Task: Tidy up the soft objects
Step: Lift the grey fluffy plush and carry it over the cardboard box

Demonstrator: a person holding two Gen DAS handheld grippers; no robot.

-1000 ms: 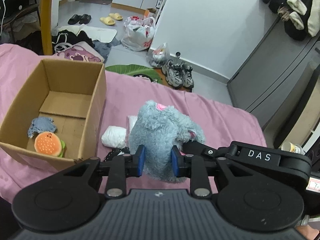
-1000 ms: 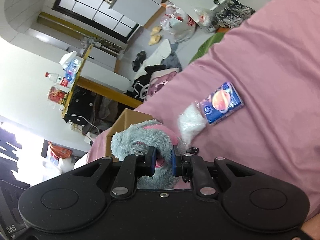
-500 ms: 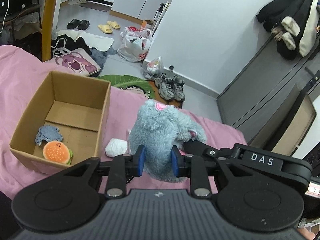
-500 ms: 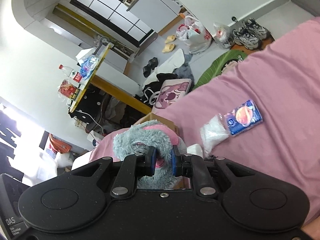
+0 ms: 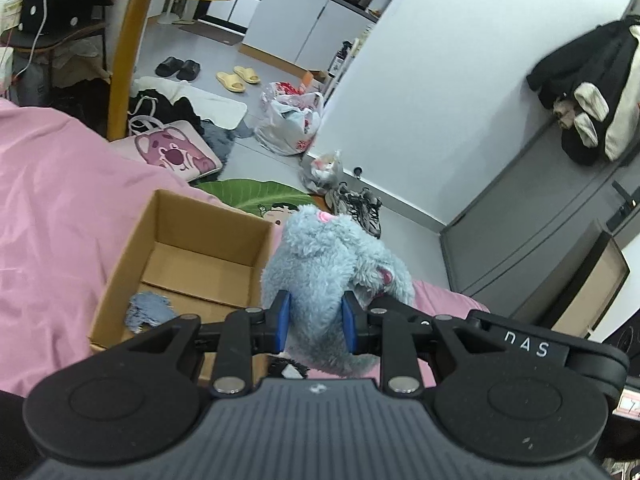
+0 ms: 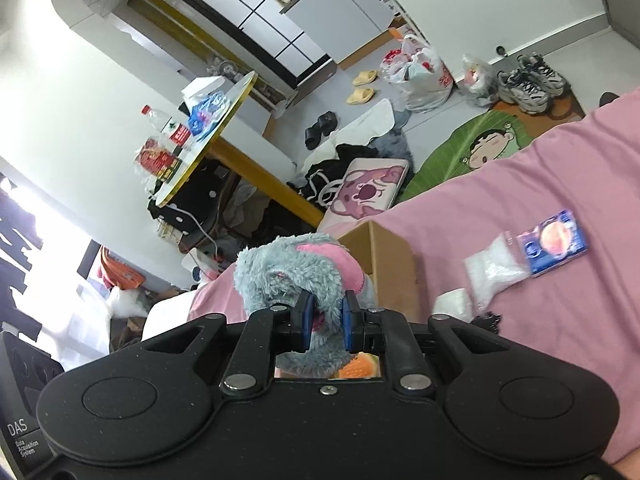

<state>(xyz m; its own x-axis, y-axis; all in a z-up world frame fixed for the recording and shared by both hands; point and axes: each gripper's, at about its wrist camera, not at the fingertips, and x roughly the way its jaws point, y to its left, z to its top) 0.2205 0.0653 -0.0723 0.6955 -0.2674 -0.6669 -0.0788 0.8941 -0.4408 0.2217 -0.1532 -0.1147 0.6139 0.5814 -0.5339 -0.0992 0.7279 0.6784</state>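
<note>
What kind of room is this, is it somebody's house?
Most likely a small lived-in flat: a bed with a pink sheet, slippers and sneakers left on the floor, and kitchen cabinets at the back.

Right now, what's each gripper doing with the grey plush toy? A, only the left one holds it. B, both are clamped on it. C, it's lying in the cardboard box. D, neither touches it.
B: the left gripper pinches the grey plush toy between its blue pads, and the right gripper is shut on the same toy beside the cardboard box.
</note>
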